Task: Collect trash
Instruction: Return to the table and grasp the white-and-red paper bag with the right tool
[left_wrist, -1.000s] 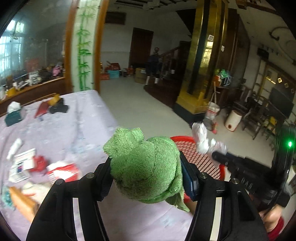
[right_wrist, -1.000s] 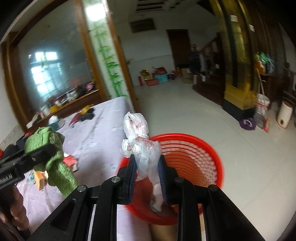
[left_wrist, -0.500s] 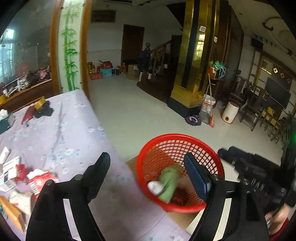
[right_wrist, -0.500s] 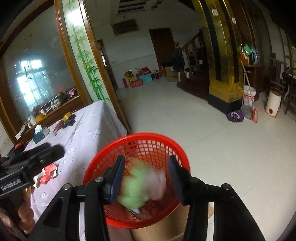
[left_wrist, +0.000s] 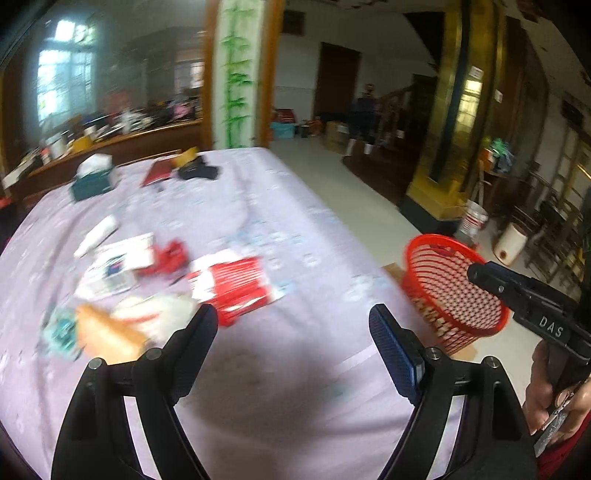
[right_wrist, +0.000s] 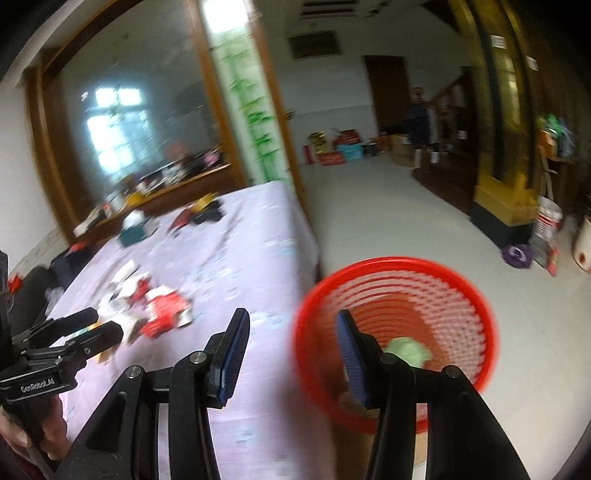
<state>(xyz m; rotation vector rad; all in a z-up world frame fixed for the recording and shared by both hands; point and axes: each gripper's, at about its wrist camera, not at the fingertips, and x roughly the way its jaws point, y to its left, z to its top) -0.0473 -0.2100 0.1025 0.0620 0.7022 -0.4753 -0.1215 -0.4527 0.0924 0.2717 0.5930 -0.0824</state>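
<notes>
Here the left gripper tilts down over the lilac cloth-covered table, jaws wide and empty; the right gripper, parted and empty, hangs by the round red plastic mesh basket.

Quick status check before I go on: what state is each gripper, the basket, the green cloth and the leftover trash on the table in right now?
left gripper: open, nothing between the jaws.
right gripper: open, nothing held.
red basket: upright beside the table, on cardboard.
green cloth: lying inside the basket.
red packet: flat on the table, not yet collected.
table: covered with a lilac cloth, litter scattered on it.
</notes>
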